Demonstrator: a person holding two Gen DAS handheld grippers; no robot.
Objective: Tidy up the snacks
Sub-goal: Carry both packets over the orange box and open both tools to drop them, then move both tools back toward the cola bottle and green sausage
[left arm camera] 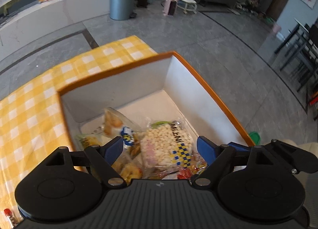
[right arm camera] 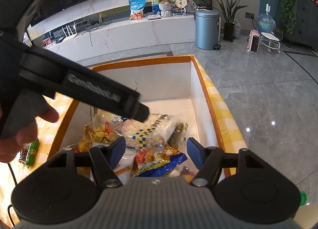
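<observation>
Both my claws over the snack box

Left view: my left claw (left arm camera: 159, 146) gapes wide, empty, above the rice-puff packet (left arm camera: 169, 145) in the orange-rimmed box (left arm camera: 198, 69) at centre frame. Right view: my right claw (right arm camera: 156, 150) stands half open, gripping nothing, over the blue packet (right arm camera: 163, 164) at lower centre.

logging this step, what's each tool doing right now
left tool: open, empty, above the puffed rice cake packet.
right tool: open, empty, over the orange-rimmed white box.

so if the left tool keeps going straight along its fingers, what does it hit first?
Probably the puffed-rice pack, lying on top of the snacks in the box, between the open fingers of the left tool. Depth is unclear.
</observation>
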